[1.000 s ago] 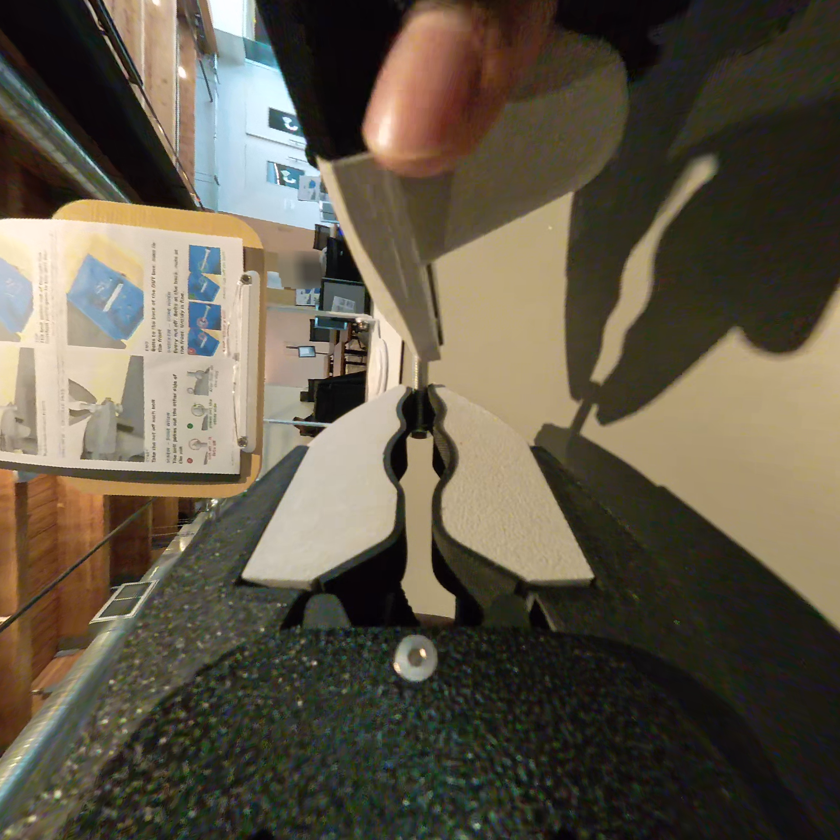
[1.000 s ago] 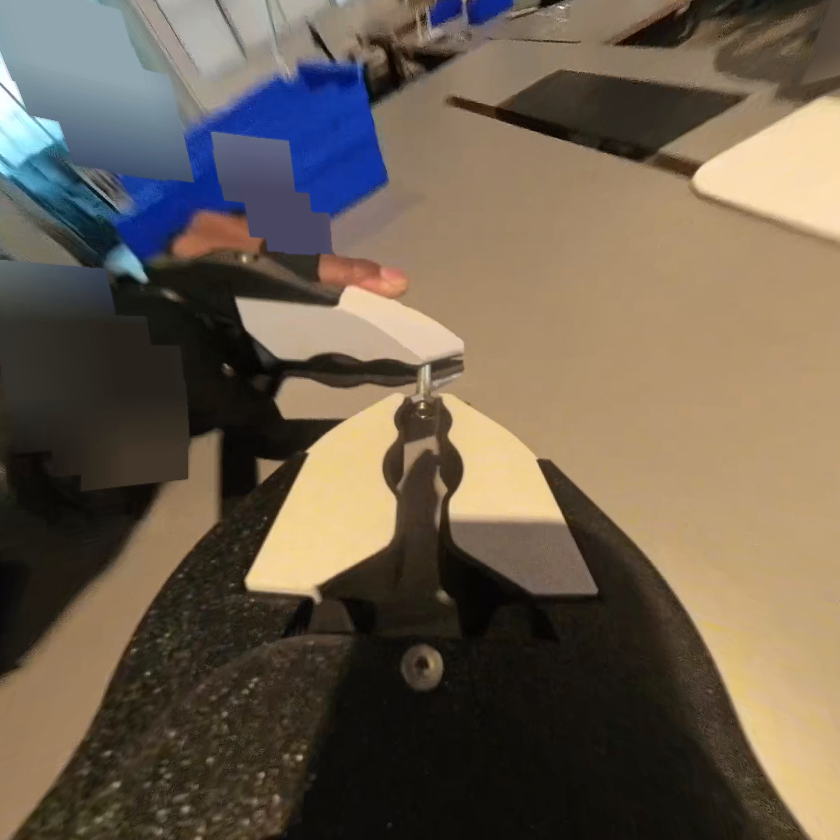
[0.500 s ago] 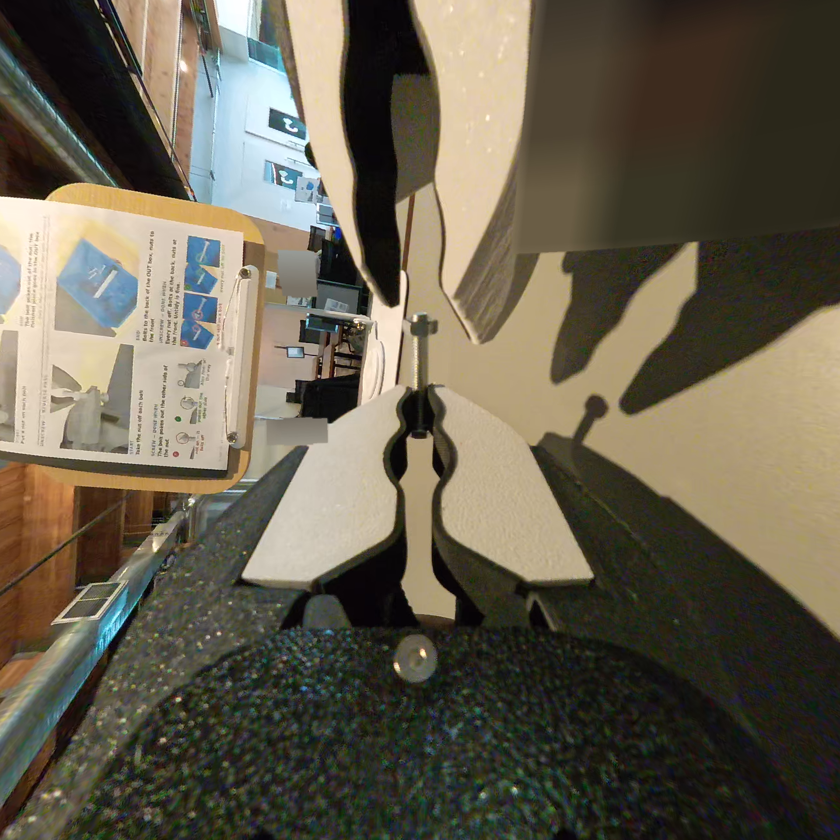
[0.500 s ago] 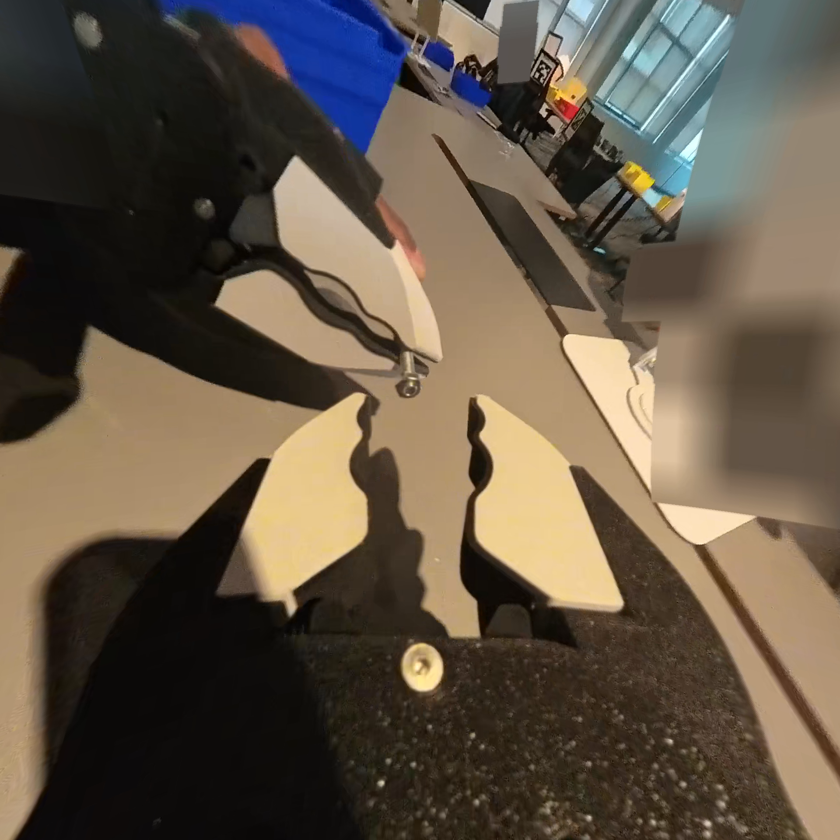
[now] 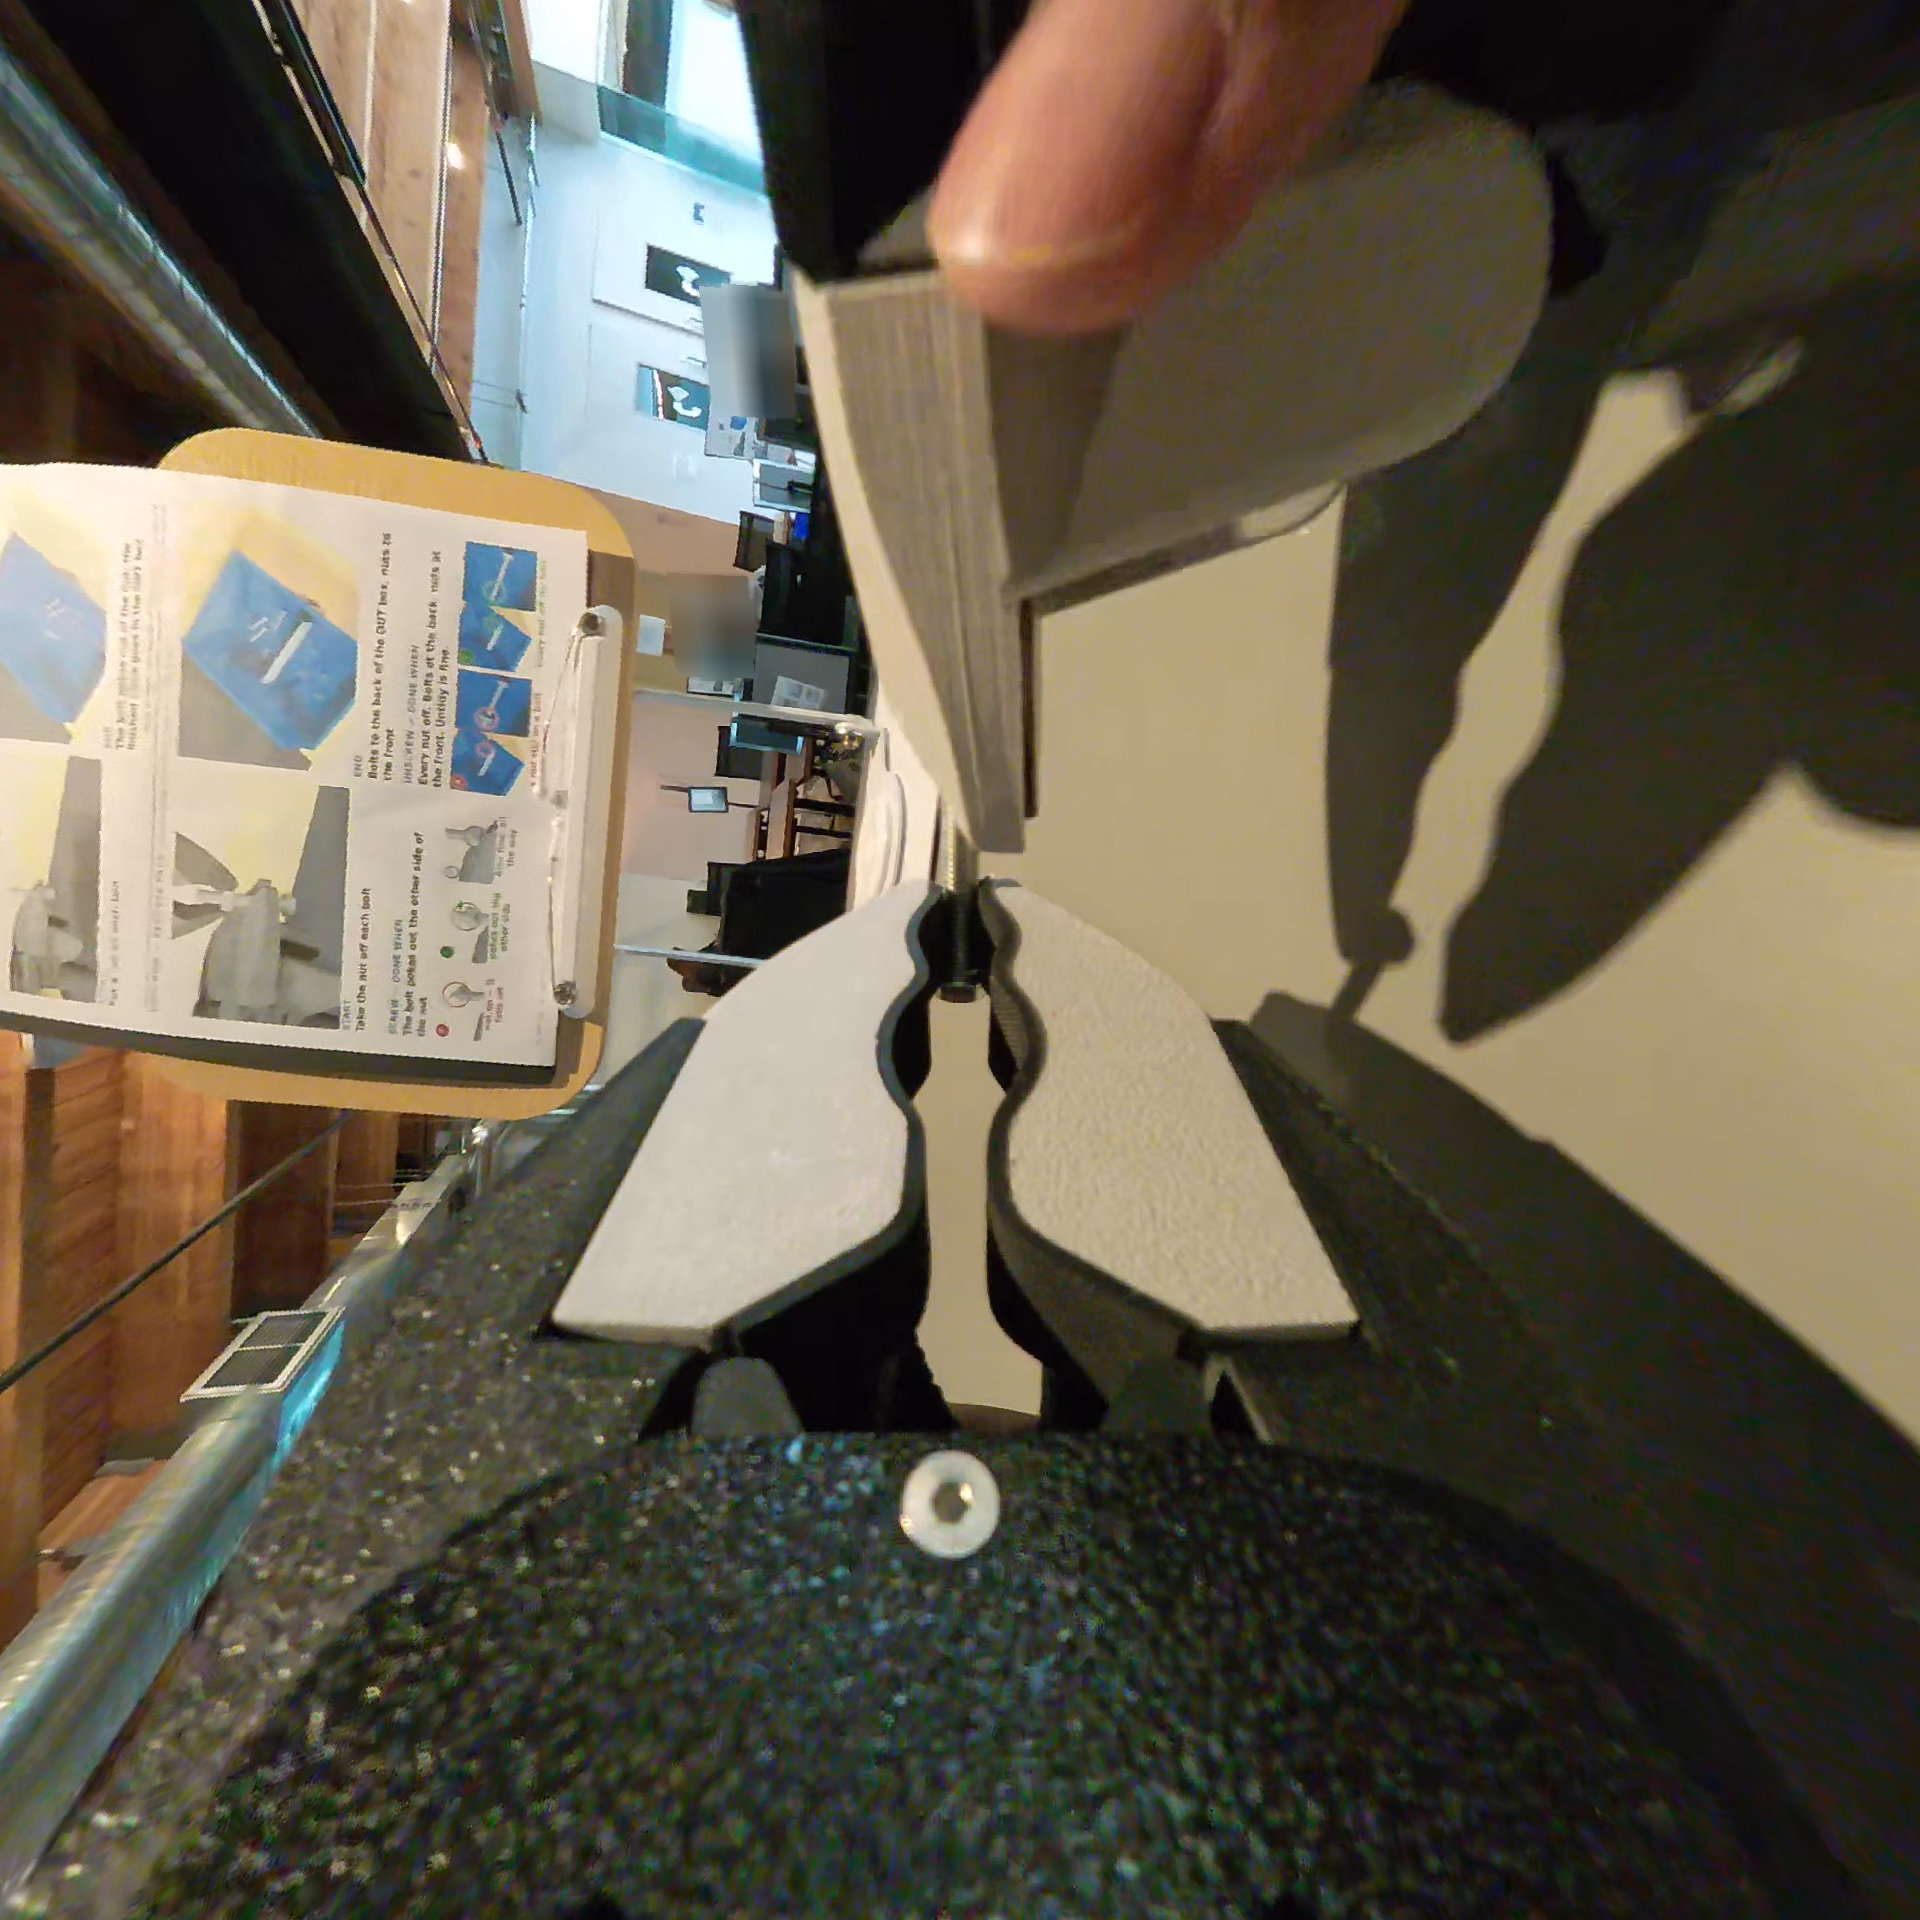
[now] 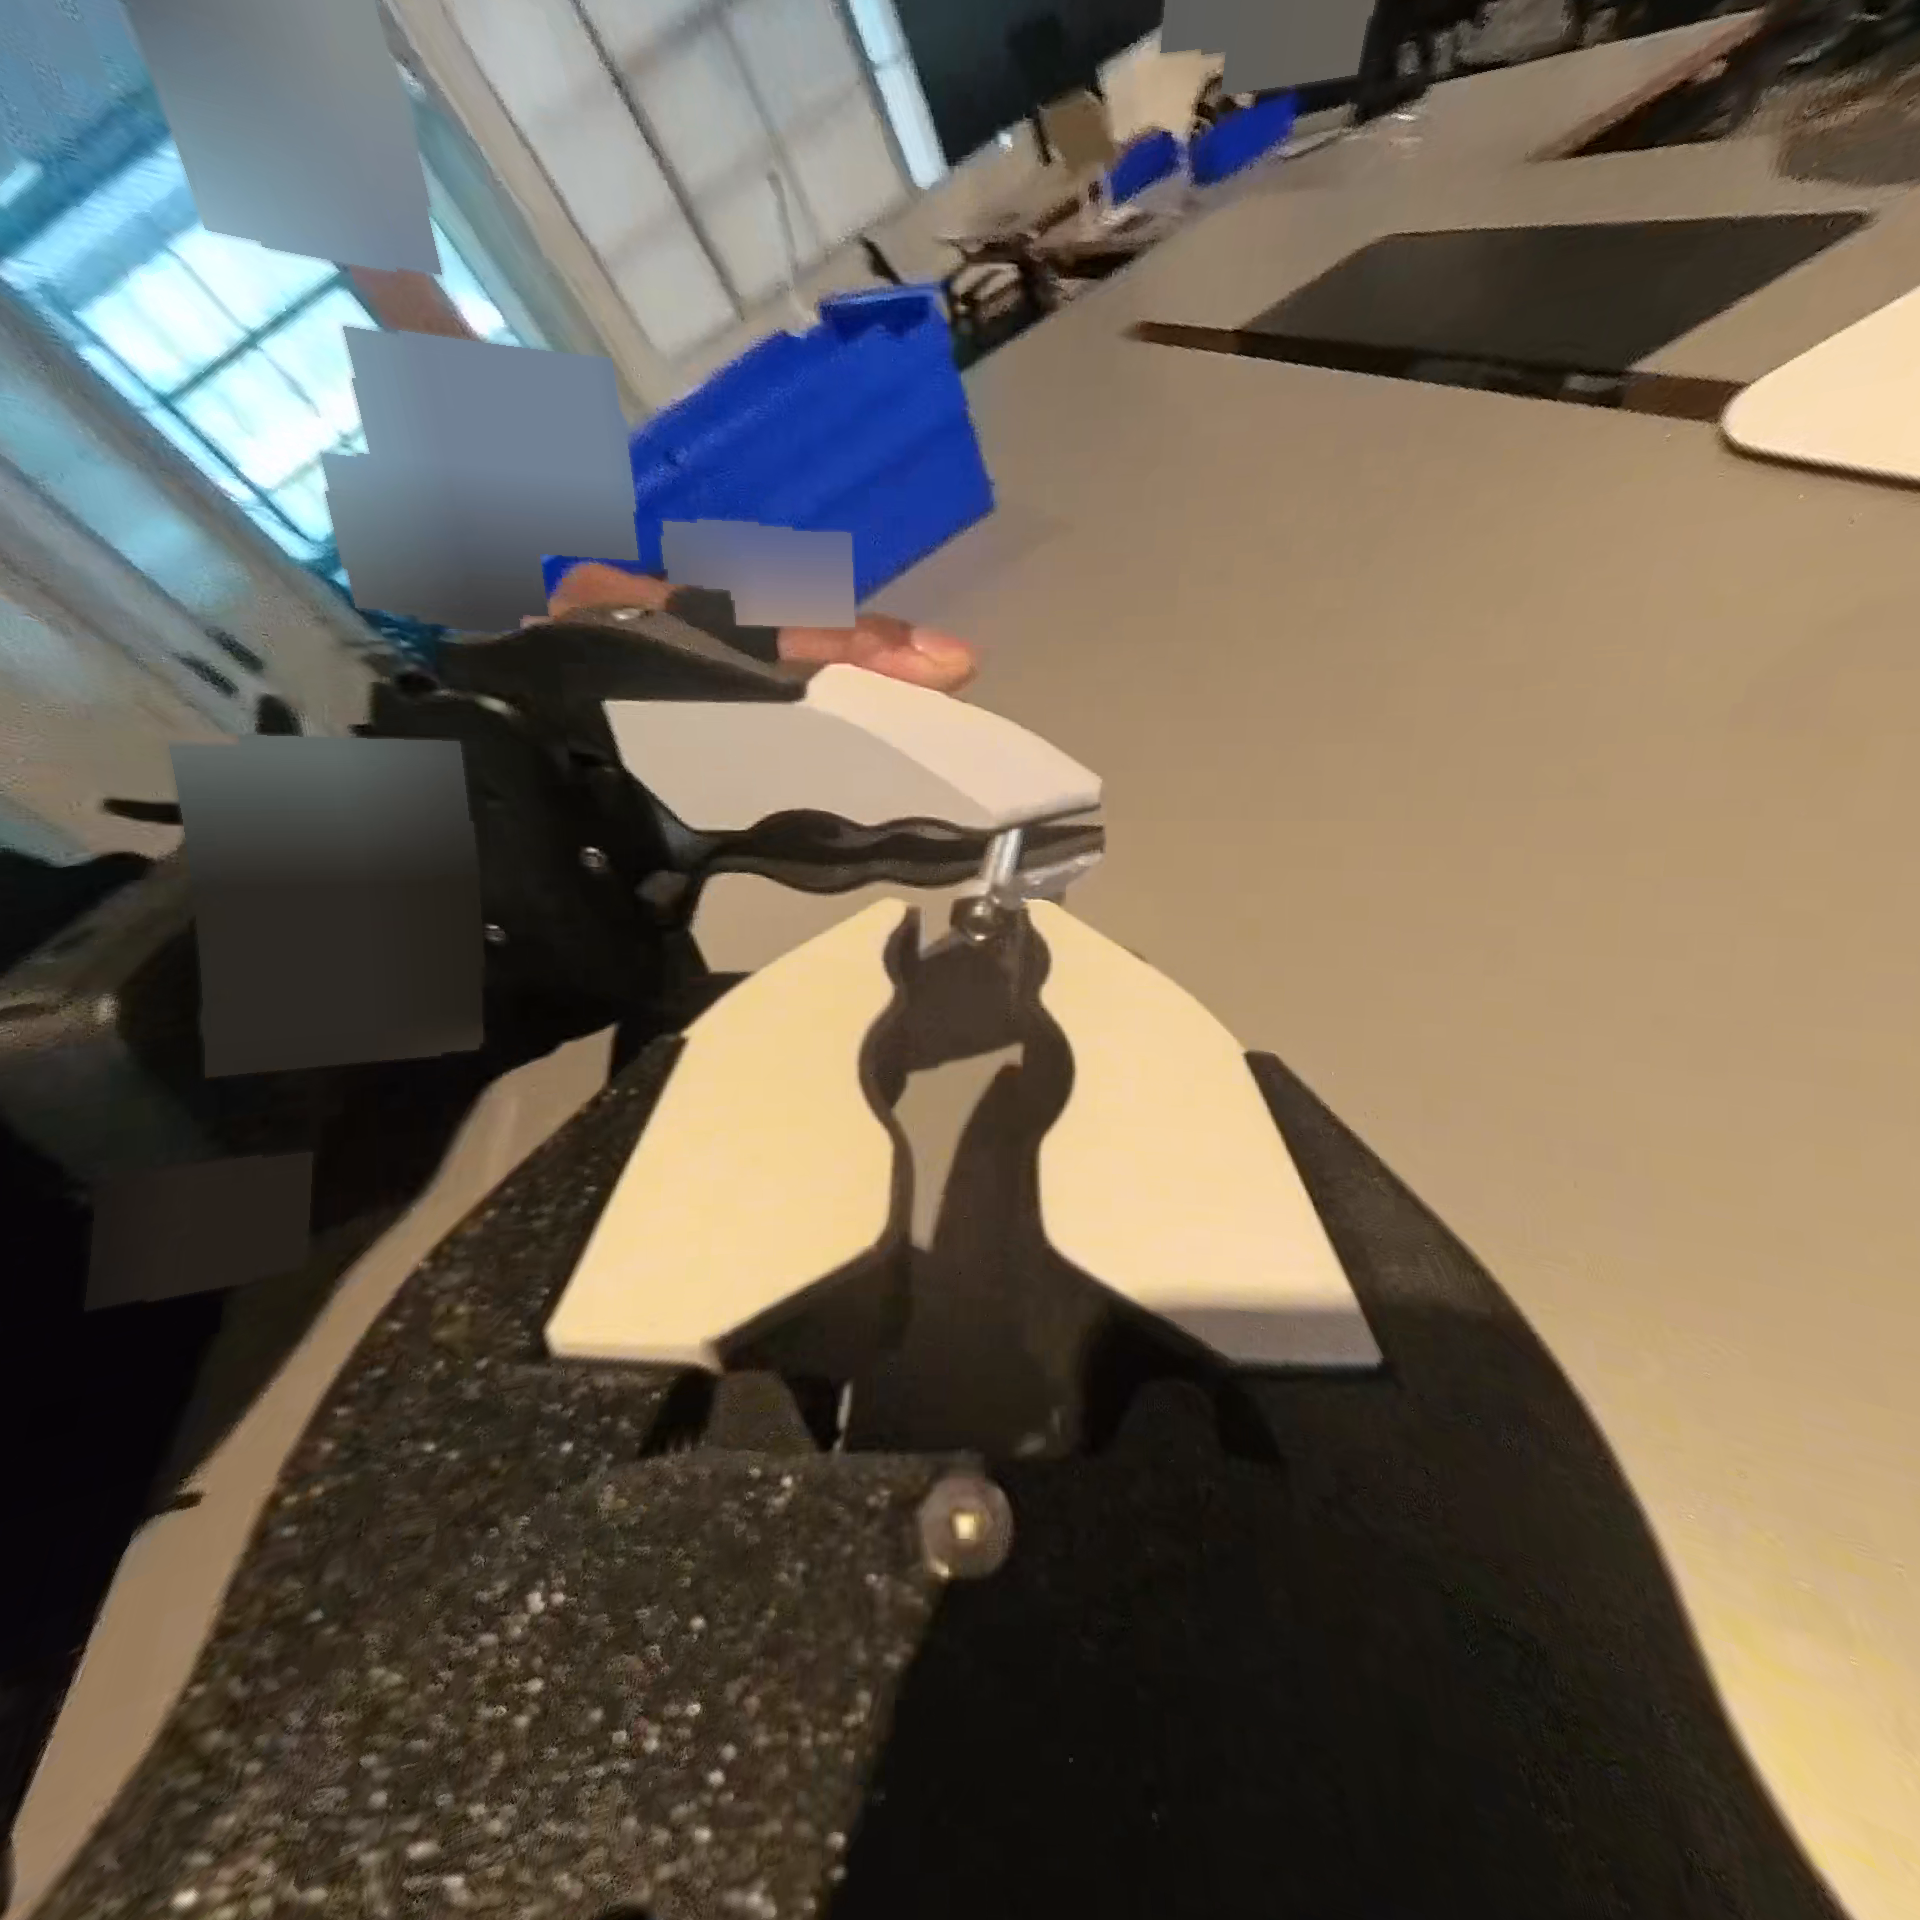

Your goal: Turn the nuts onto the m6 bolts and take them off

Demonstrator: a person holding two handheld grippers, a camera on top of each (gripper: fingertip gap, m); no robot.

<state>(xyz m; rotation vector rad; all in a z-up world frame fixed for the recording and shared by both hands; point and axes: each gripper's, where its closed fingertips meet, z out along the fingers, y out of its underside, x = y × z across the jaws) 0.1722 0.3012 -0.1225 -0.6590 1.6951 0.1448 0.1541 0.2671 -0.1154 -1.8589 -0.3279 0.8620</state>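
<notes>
We hold the left gripper (image 5: 961, 914) clenched on the bolt (image 5: 958, 935), its tips pinched on the threaded shank, so that the bolt cannot turn while the other tool works on it. In the right wrist view that same gripper (image 6: 1049, 831) lies flat, reaching in from the left, and the bolt (image 6: 1000, 868) hangs out of its tips toward us with the nut (image 6: 977, 920) at its near end. Our right gripper (image 6: 971, 920) sits at that nut with its tips narrowly parted to either side; whether they already pinch it we cannot tell, as the frame is soft there. From the left wrist view the right gripper (image 5: 992, 831) comes down from above and covers the nut, a fingertip (image 5: 1070, 177) of our right hand pressed on its flat side, likely to steady the twist. We judge this a regrip in turning the nut, and cannot say in which direction. Farther off, the grey table (image 6: 1455, 727) carries a blue bin (image 6: 821, 468) at the far left, and a clipboard with an instruction sheet (image 5: 291, 758) stands to the left.
</notes>
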